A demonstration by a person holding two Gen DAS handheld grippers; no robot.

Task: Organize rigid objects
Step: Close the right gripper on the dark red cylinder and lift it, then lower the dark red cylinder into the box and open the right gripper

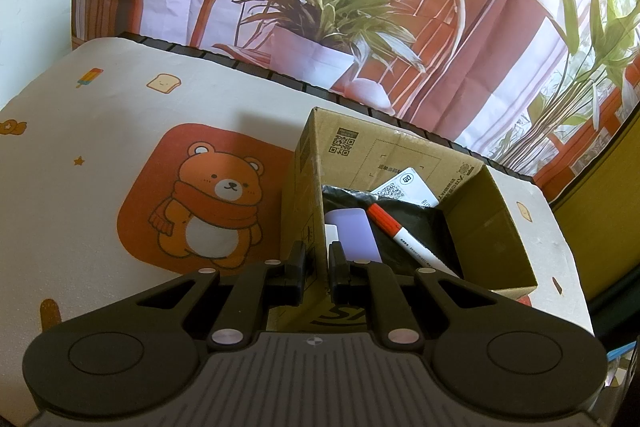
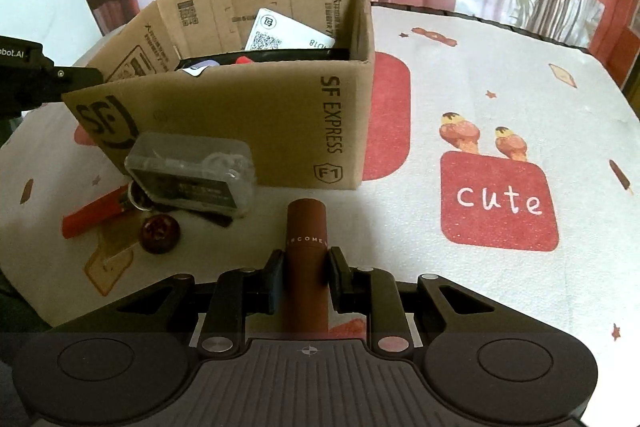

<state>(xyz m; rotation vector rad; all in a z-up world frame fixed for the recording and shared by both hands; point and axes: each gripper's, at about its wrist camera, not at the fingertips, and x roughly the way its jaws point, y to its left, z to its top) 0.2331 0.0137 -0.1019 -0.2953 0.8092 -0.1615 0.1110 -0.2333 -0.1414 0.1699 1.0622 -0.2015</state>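
An open cardboard box [image 1: 480,227] [image 2: 248,119] stands on the table. It holds a red and white marker [image 1: 400,231], a white QR card [image 1: 408,187], a pale lilac case [image 1: 354,233] and a black bag. My left gripper [image 1: 318,259] is shut on the box's near left wall. My right gripper [image 2: 307,267] is shut on a brown cylindrical tube [image 2: 306,251], held a little in front of the box. A clear plastic case [image 2: 192,175], a red lighter [image 2: 96,213] and a dark round lid [image 2: 159,233] lie in front of the box.
The tablecloth [image 2: 500,99] is white with bear and "cute" prints. A printed backdrop of a chair and plants hangs behind the table's far edge. The left gripper's arm [image 2: 36,75] shows at the box's left corner.
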